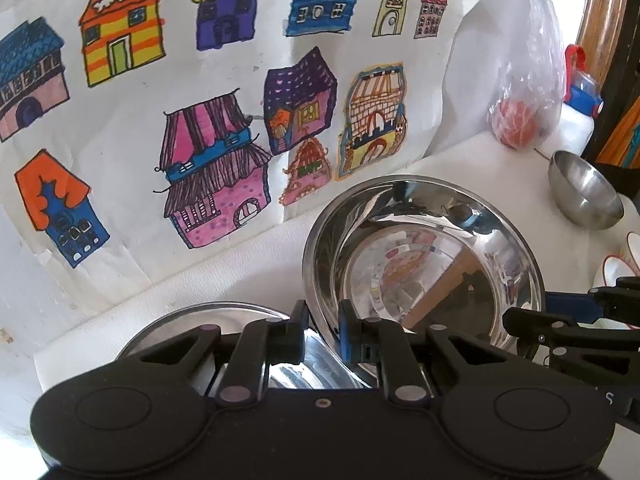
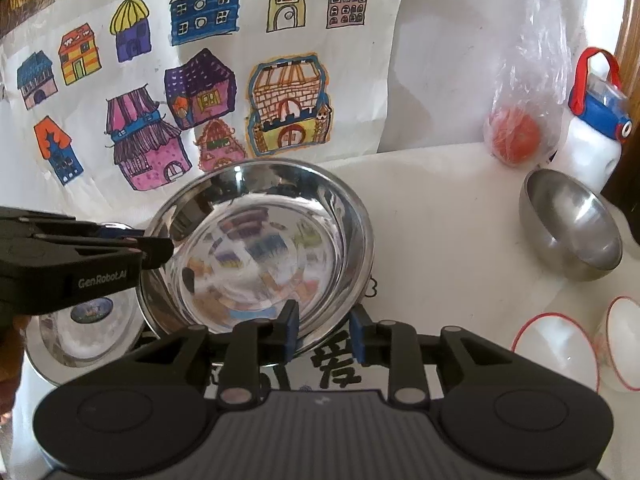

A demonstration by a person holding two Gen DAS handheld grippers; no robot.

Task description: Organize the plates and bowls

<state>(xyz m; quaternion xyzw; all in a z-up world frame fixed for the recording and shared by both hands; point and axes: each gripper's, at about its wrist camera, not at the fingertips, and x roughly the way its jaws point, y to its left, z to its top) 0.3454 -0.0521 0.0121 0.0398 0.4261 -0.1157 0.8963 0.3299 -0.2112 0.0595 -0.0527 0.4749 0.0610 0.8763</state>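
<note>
A big shiny steel plate [image 2: 260, 248] sits tilted on the white worktop [image 2: 440, 240], and everything else can be found from it. The left tool [image 1: 322, 334] pinches the plate's left rim; its two pads are close together with the thin rim between them, so it is holding the plate. The right tool [image 2: 324, 336] is at the plate's near rim. Its pads stand a little apart on each side of the rim, and they do not seem to press on it. Under the plate's left side lies a second steel plate [image 2: 80, 336], flat on the worktop. To the right of the big plate, well apart, sits a small steel bowl [image 2: 572, 224]. Nearer than that bowl, two white bowls with red rims [image 2: 556, 356] stand side by side. Behind the small steel bowl is a clear bag with something red inside [image 2: 516, 140], and beside it a white bottle with a blue and red top [image 2: 596, 120]. Behind the big plate hangs a paper with colourful drawn houses [image 2: 200, 80].
</note>
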